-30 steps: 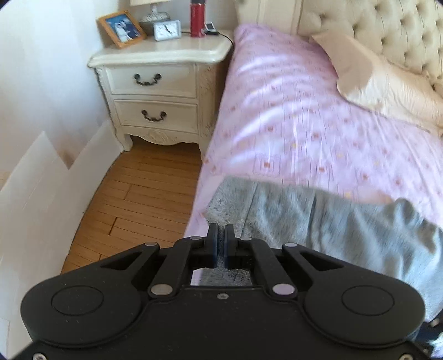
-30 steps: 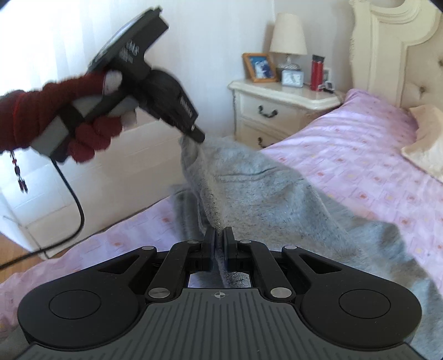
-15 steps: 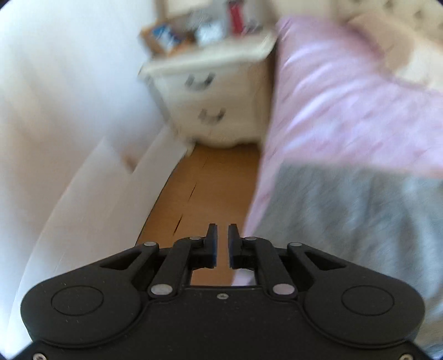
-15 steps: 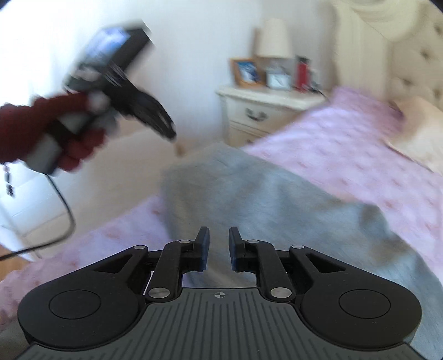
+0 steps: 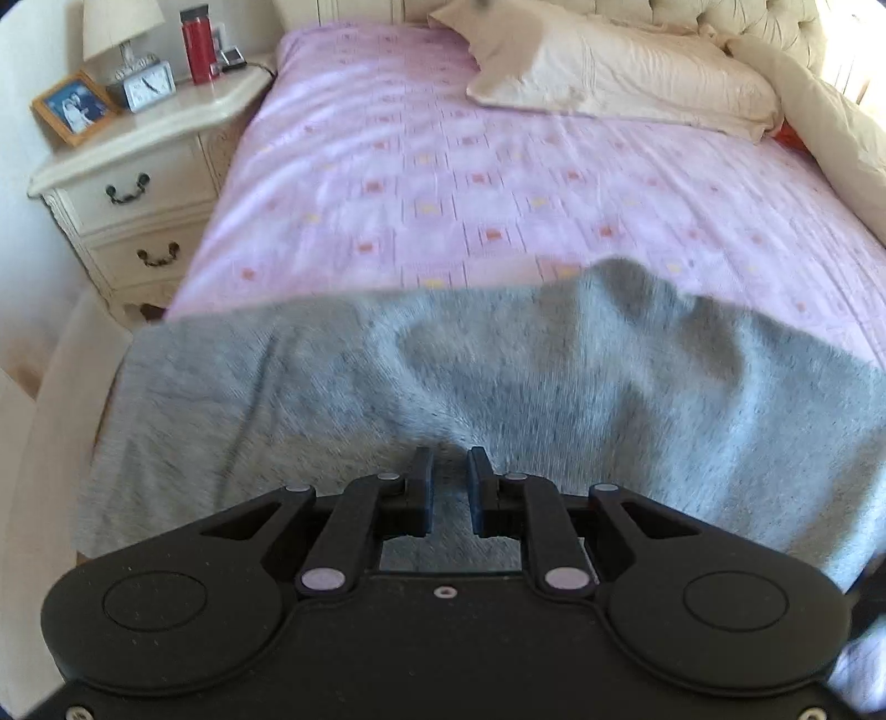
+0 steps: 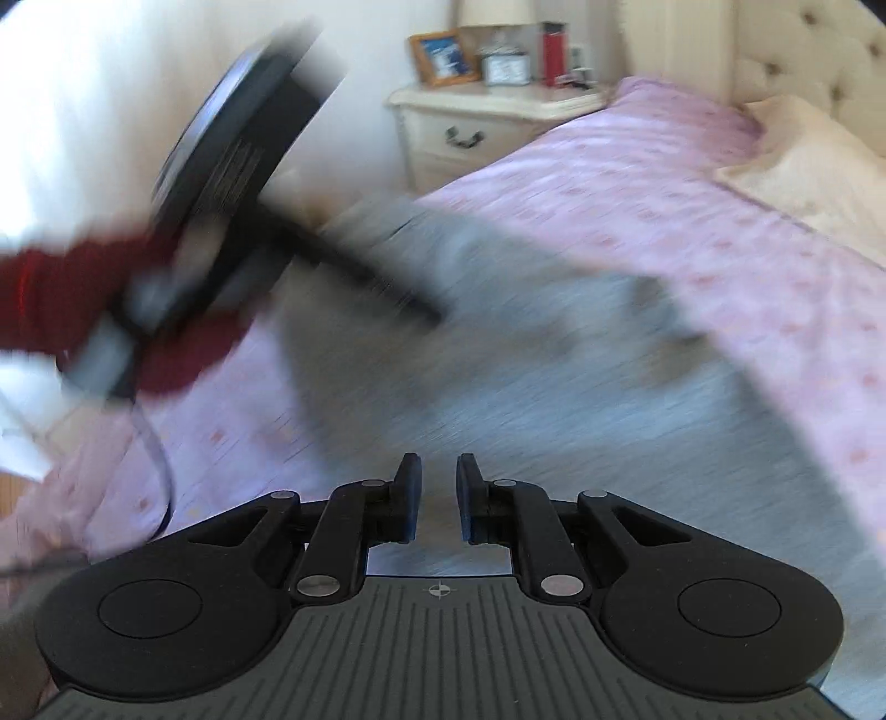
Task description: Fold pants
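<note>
Grey fleece pants [image 5: 498, 387] lie across the near part of the pink bed [image 5: 470, 183]; they also show in the right wrist view [image 6: 581, 387]. My left gripper [image 5: 447, 484] is open a little, empty, right above the pants. My right gripper [image 6: 438, 493] is open a little and empty over the pants. In the right wrist view the left gripper [image 6: 426, 315], blurred and held by a red-gloved hand [image 6: 83, 299], points down at the pants.
A cream nightstand [image 5: 133, 183] stands left of the bed with a photo frame [image 5: 75, 108], a clock [image 5: 147, 88], a lamp and a red bottle [image 5: 195, 44]. Cream pillows [image 5: 626, 72] lie at the headboard. A white wall is at the left.
Both grippers were shut on the pants a second ago and have opened and let go. The pants have dropped flatter onto the bed. The left gripper swung back over the pants.
</note>
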`<state>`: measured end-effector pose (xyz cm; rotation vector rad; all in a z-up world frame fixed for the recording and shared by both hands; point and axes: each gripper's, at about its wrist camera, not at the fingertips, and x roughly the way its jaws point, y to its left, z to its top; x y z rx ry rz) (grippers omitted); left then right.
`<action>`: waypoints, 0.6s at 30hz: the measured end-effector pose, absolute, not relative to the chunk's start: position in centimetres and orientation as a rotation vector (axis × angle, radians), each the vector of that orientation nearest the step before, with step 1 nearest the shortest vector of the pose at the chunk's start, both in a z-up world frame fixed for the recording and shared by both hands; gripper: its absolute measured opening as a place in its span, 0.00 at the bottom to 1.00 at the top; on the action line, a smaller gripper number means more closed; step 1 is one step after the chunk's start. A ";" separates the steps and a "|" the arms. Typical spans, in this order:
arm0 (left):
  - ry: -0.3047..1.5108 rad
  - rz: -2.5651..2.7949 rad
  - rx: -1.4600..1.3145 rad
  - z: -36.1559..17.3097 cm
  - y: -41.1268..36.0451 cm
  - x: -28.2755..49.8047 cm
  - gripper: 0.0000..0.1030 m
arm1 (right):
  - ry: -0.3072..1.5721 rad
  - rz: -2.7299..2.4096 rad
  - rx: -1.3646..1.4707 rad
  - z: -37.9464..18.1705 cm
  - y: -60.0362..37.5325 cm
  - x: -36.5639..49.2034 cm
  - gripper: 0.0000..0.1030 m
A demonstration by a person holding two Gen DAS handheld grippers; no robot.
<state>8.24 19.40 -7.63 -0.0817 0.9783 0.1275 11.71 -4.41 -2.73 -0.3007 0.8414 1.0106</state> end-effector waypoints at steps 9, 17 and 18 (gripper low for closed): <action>0.928 0.163 -0.033 -8.5 18.2 6.8 0.19 | 0.740 0.907 -0.171 -4.1 -3.3 23.2 0.26; 0.941 0.162 -0.031 -8.3 18.2 6.7 0.19 | 0.830 0.944 -0.119 -8.0 -1.7 24.4 0.26; 0.943 0.158 -0.033 -8.3 18.3 6.7 0.19 | 0.848 0.952 -0.134 -8.0 -1.7 23.8 0.26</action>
